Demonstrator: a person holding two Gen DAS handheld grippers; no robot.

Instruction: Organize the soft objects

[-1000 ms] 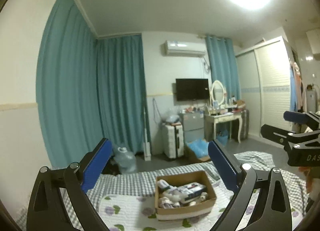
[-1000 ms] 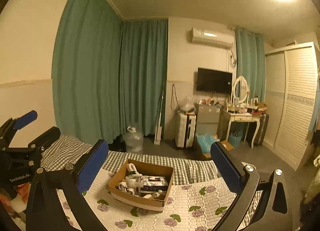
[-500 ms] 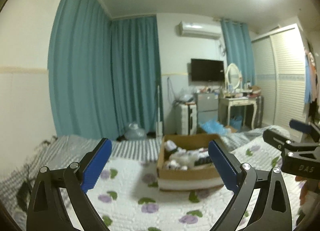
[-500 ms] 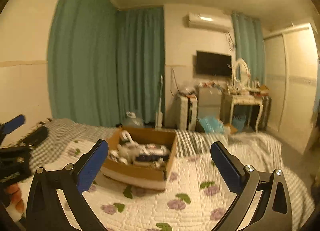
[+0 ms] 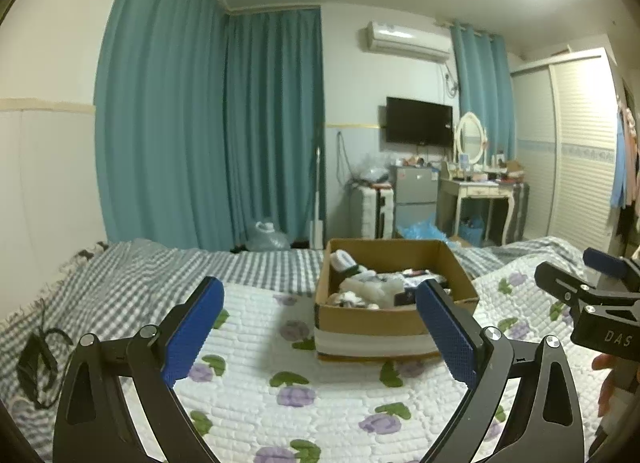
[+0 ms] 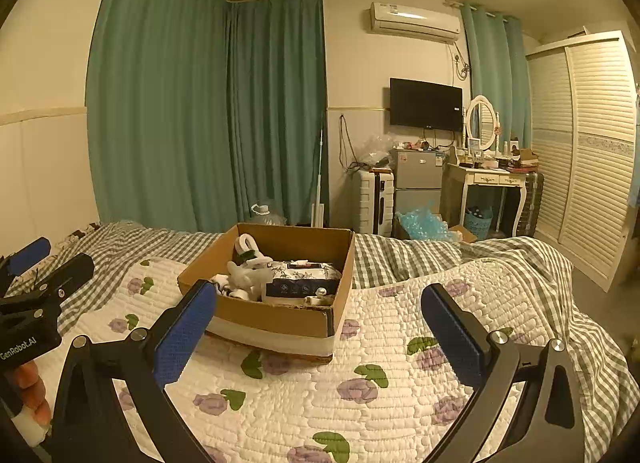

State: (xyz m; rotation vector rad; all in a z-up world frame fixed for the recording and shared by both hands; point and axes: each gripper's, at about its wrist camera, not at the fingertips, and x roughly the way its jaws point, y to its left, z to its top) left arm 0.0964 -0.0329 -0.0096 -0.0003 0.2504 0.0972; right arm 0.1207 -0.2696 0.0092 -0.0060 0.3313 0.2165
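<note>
A cardboard box (image 5: 384, 321) stands on the flowered quilt (image 5: 288, 395) of a bed; it also shows in the right wrist view (image 6: 280, 323). It holds white soft toys (image 6: 246, 271), rolled socks and a dark patterned pack (image 6: 304, 283). My left gripper (image 5: 320, 327) is open and empty, hovering above the quilt just before the box. My right gripper (image 6: 320, 331) is open and empty, to the right of the box and near its front. Each gripper shows at the edge of the other's view (image 5: 592, 303) (image 6: 36, 295).
A grey checked blanket (image 6: 400, 253) lies under the quilt. A black cable (image 5: 38, 363) lies at the bed's left edge. Beyond the bed stand teal curtains (image 5: 240, 123), a water jug (image 5: 266, 237), a suitcase (image 6: 372, 203), a small fridge (image 6: 418, 187), a dressing table (image 6: 492, 183) and a wardrobe (image 6: 592, 151).
Both grippers have come down and closer to the bed. The box looms larger and lower in both views. Both stay open and empty.
</note>
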